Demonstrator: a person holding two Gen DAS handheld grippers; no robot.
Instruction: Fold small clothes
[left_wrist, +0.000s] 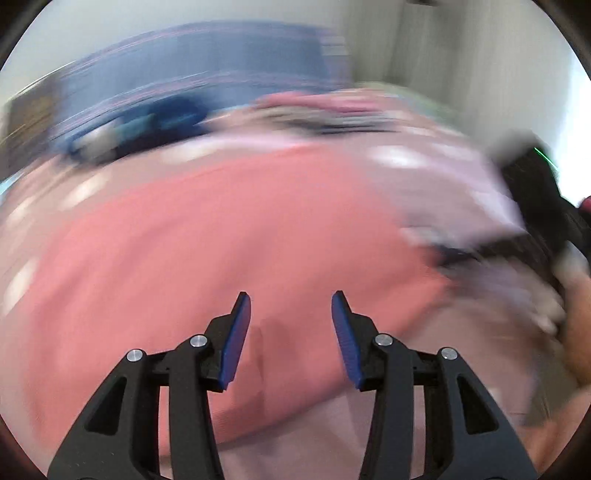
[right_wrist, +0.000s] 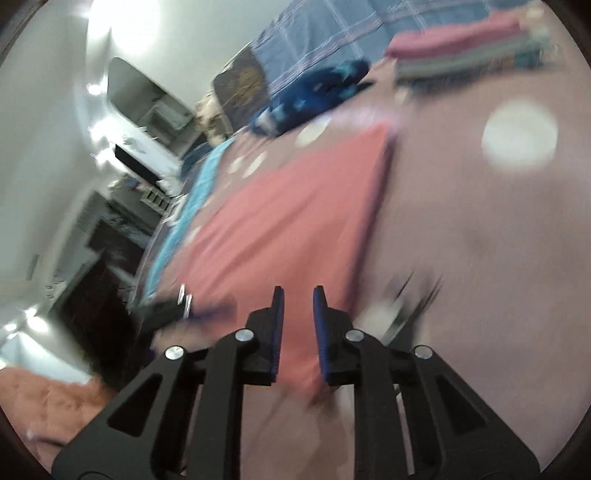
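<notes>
Your left gripper (left_wrist: 291, 306), fingers wide apart and empty, hangs right over the pink cloth (left_wrist: 207, 236) spread on the bed (right_wrist: 480, 240), while your right gripper (right_wrist: 298, 295), fingers narrowly apart, sits at its near corner, long axis running away

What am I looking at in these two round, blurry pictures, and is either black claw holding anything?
Each picture comes from a fisheye camera on a hand-held two-finger gripper, looking along its fingers; a person carries one per hand. The left gripper is open, over a salmon-pink cloth lying flat on a pinkish dotted bedcover. The right gripper has a narrower gap, also empty, above the same cloth. Farther back lie a stack of folded clothes and a crumpled blue garment. Motion blurs the details.
</notes>
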